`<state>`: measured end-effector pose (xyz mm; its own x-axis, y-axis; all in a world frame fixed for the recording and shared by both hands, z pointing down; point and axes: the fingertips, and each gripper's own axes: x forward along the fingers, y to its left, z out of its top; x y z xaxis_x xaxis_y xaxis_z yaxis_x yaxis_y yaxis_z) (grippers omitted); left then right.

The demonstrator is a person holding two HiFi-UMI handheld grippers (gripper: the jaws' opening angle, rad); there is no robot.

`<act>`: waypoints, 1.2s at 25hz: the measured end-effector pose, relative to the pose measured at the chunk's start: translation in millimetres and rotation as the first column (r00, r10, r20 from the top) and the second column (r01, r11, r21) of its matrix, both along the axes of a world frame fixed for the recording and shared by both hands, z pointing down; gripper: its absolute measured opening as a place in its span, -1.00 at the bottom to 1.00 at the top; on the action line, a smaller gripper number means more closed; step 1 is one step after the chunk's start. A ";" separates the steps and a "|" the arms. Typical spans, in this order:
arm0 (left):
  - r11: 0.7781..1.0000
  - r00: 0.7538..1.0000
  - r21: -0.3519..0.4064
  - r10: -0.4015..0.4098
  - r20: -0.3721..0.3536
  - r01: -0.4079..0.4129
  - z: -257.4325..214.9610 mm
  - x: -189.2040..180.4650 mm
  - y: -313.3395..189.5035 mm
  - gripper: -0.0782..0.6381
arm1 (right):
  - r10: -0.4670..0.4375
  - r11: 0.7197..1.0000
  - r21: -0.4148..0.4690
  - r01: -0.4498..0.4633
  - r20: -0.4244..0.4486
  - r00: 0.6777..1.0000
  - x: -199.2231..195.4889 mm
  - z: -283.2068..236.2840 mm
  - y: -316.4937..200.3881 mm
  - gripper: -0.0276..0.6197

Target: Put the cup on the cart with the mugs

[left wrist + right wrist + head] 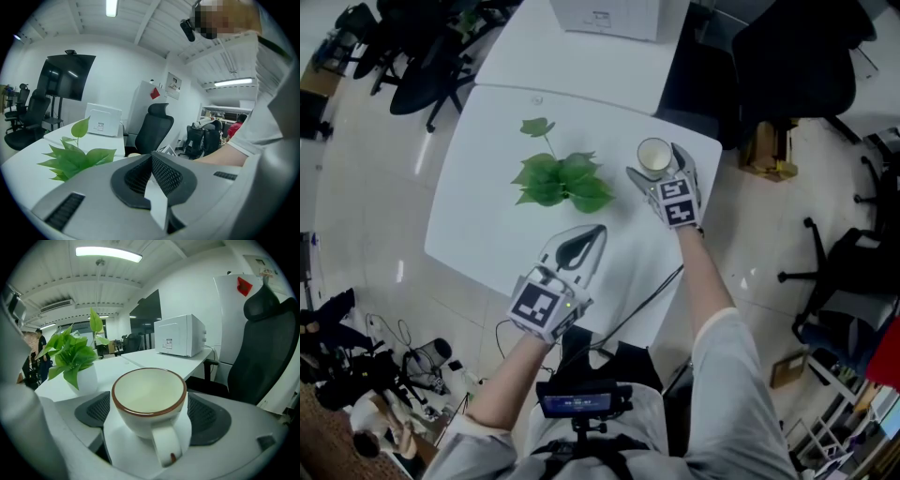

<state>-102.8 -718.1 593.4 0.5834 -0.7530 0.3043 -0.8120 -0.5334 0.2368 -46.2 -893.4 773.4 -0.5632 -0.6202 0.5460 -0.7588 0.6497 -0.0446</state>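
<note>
White cup [149, 401] with brown rim, one piece: it is standing upright and empty on the white table [487, 225], near the table's far right corner in the head view, its handle [166, 446] pointing straight back at the right gripper's camera. Right gripper [659, 161], one piece: it is reaching in at cup height with its jaws spread wide, so that the cup is sitting between them; the dark mesh pads [208, 416] are flanking the cup's body on both sides and are not visibly pressing on it, and the cup is resting on the tabletop under its own weight. The marker cube [678, 202] is showing on top of this gripper, with the person's bare forearm trailing behind it. Left gripper [595, 230], one piece: it is hovering over the near part of the table, well apart from the cup, with its jaws brought together at the tips and nothing between the pads [166, 176]; its own marker cube [542, 305] is facing upward. Green leafy plant [558, 178], one piece: it is standing in a white pot [86, 378] near the middle of the table, left of the cup in the head view. White microwave [180, 336], one piece: it is sitting on the adjoining white table beyond. Black office chair [262, 348], one piece: it is standing just past the table edge, to the right of the cup.
</note>
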 end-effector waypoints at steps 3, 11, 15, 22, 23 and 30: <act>1.000 1.000 -0.006 -0.007 0.003 0.007 3.0 -4.1 -0.3 -0.79 | 0.001 1.000 0.020 -0.001 -0.005 1.000 -1.2 -1.2 -1.6 0.35; 1.000 1.000 -0.008 -0.024 0.015 0.024 6.4 -11.3 0.7 -0.79 | 0.011 0.999 0.033 -0.011 -0.001 1.000 -1.2 -1.0 -1.8 0.32; 1.000 0.999 -0.009 -0.027 0.019 0.028 7.7 -14.9 1.9 -0.79 | 0.020 0.999 0.038 -0.020 -0.013 1.000 1.5 -3.6 0.4 0.32; 1.000 0.999 -0.006 -0.030 0.036 0.030 7.6 -19.6 7.9 -0.79 | 0.020 0.999 0.044 -0.020 0.001 1.000 2.2 -32.7 6.3 0.32; 1.000 0.999 -0.006 -0.031 0.036 0.031 5.8 -20.1 9.5 -0.79 | 0.017 0.999 0.044 -0.017 0.006 1.000 2.1 -41.5 9.1 0.32; 0.998 0.998 -0.007 -0.055 0.029 0.055 -13.5 -29.7 30.2 -0.79 | -0.044 0.998 0.051 0.044 0.000 0.999 -2.1 -107.0 51.8 0.32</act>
